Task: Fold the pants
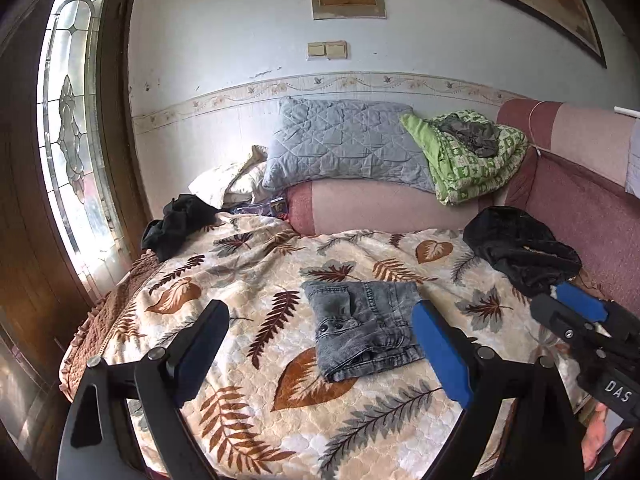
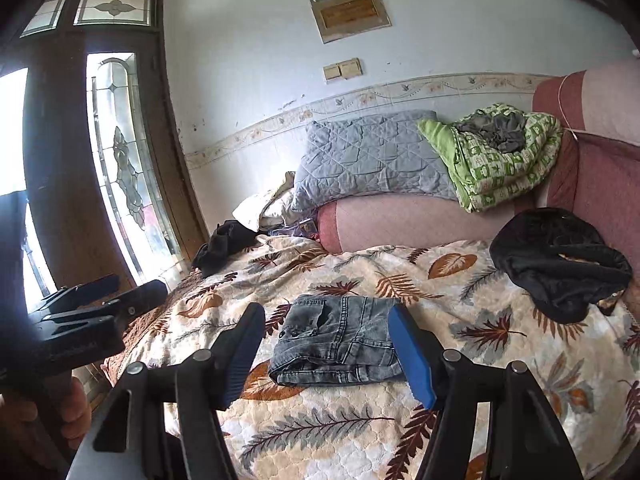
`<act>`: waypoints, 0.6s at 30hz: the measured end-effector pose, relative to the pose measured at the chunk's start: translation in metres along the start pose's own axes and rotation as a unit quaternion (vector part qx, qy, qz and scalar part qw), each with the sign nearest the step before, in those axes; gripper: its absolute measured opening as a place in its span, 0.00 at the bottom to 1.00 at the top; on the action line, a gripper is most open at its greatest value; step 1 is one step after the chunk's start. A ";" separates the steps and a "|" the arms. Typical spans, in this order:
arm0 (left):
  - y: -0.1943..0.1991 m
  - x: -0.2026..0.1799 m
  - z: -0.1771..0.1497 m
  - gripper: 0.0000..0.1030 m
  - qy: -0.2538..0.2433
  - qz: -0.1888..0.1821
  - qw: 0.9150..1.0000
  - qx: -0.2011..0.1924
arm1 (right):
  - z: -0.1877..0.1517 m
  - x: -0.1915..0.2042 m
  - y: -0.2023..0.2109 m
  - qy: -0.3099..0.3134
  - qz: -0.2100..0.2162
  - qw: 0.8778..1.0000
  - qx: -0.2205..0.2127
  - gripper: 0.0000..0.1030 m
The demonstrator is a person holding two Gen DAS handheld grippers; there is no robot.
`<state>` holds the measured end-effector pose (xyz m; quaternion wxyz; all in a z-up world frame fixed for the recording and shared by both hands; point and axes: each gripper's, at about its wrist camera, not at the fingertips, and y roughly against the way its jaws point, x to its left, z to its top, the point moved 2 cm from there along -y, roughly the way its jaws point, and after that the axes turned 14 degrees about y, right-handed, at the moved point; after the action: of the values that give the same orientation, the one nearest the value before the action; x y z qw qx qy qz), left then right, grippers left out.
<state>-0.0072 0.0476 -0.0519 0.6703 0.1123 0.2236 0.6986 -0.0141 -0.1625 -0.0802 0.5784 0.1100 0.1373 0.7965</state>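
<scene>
Lying folded into a compact bundle, grey pants [image 1: 362,326] sit at twelve o'clock on the leaf-print blanket [image 1: 248,420]; left gripper [image 1: 320,344] and right gripper [image 2: 326,350] hover spread, empty, apparently because folding looks done.

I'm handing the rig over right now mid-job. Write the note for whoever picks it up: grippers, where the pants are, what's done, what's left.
Left gripper: open, nothing between its fingers.
Right gripper: open, also empty.
Grey jeans: folded into a compact bundle, lying in the middle of the leaf-print blanket, clear of both grippers.
Black garment lies bunched at the blanket's right edge; another dark garment sits at the far left. I cannot tell whether either is pants.
Done: jeans look folded and released.
Left: check the dark garments, and fold any that are pants.
</scene>
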 end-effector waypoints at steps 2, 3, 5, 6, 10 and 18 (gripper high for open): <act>-0.004 0.008 -0.007 0.90 0.001 0.023 1.000 0.010 | -0.001 0.003 0.005 0.007 -0.003 1.000 0.001 0.67; -0.005 0.012 -0.010 0.90 0.004 0.033 0.999 0.015 | -0.003 0.005 0.006 0.008 -0.006 1.000 0.001 0.68; -0.008 0.020 -0.017 0.90 0.010 0.040 0.999 0.021 | -0.005 0.007 0.007 0.013 -0.010 1.000 0.004 0.70; -0.010 0.024 -0.020 0.90 0.014 0.044 0.999 0.024 | -0.007 0.008 0.006 0.016 -0.014 1.000 0.008 0.70; -0.015 0.034 -0.025 0.90 0.028 0.054 0.998 0.029 | -0.014 0.015 0.001 0.030 -0.017 0.999 0.023 0.70; -0.016 0.038 -0.022 0.90 0.041 0.054 0.997 0.025 | -0.016 0.024 -0.004 0.046 -0.017 0.998 0.027 0.70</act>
<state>-0.0056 0.0815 -0.0838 0.6186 0.1120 0.2620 0.7322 -0.0233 -0.1399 -0.0960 0.5815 0.0865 0.1867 0.7871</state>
